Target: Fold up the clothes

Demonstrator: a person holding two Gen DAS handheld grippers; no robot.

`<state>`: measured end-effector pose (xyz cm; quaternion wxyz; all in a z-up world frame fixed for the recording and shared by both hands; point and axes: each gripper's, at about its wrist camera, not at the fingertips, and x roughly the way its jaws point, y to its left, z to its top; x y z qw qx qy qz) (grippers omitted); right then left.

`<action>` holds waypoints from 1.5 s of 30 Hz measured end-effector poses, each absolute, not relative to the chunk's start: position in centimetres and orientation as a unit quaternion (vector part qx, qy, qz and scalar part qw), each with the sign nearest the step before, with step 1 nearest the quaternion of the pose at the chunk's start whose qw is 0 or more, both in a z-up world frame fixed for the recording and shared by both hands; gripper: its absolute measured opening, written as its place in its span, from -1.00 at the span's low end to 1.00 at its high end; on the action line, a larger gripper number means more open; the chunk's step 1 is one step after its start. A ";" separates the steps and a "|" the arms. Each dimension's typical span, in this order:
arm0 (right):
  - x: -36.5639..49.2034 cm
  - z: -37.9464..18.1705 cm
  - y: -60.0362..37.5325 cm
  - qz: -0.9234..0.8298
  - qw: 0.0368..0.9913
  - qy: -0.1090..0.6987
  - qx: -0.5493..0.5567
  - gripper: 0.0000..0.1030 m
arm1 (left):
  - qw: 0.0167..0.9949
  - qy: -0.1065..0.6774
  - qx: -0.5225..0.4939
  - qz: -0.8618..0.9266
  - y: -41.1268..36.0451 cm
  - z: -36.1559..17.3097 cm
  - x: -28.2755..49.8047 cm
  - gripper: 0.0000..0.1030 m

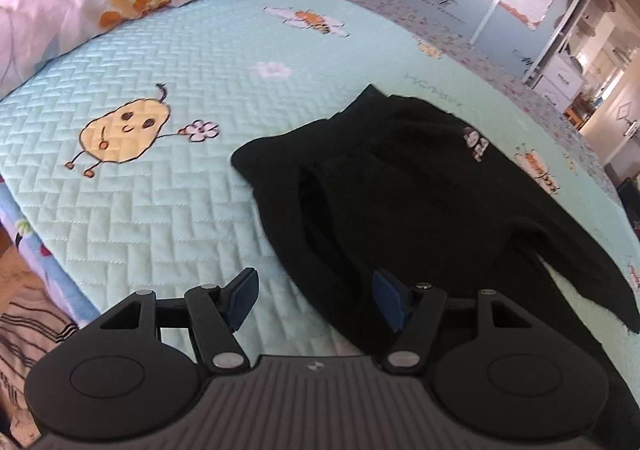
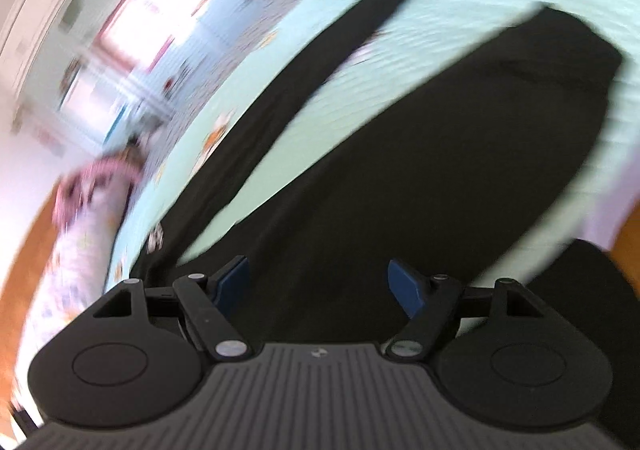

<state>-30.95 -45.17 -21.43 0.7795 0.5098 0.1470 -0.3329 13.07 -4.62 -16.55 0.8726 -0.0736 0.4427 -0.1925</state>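
On the bed [image 1: 160,218] the black top [image 1: 400,186] stretches toward one o'clock from the nearer left gripper [image 1: 314,300], both it and the right gripper [image 2: 320,286] open, holding nothing.

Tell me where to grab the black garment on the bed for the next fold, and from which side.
Take the black garment by the loose sleeve-like strip trailing to the right in the left wrist view. It lies flat and apart from the bunched body, with quilt showing along its edge, so a finger could probably slide under. The open right gripper seems better placed; come from the strip's free end.
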 end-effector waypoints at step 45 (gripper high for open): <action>-39.1 -26.0 -51.1 -0.375 0.722 0.051 0.580 -0.64 | 0.864 0.444 -0.047 -0.232 -8.3 -19.0 16.0 -0.83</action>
